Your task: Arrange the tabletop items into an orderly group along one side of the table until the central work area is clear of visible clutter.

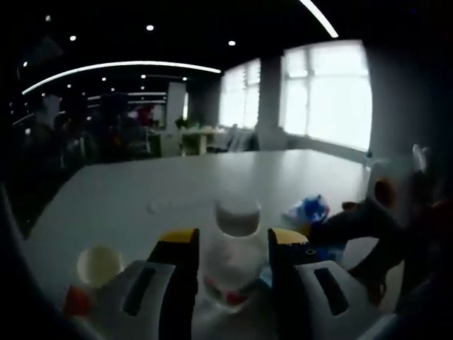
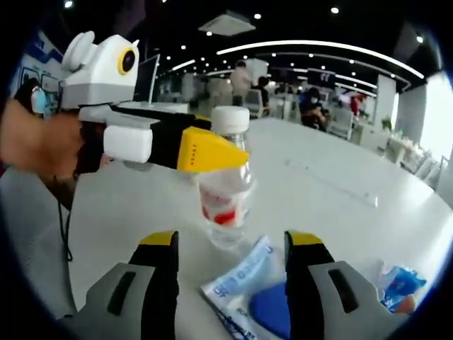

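Now left gripper [image 1: 233, 244] jaws flank capped bottle [image 2: 226, 185], seemingly empty

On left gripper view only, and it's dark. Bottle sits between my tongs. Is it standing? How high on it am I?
Observer: It's standing upright on the table. In the right gripper view the left tongs cross the bottle at its shoulder, just under the white cap.
Operator: What's the right side doing?
Observer: The right tongs are open, low over a blue-and-white packet that lies flat on the table in front of the bottle.
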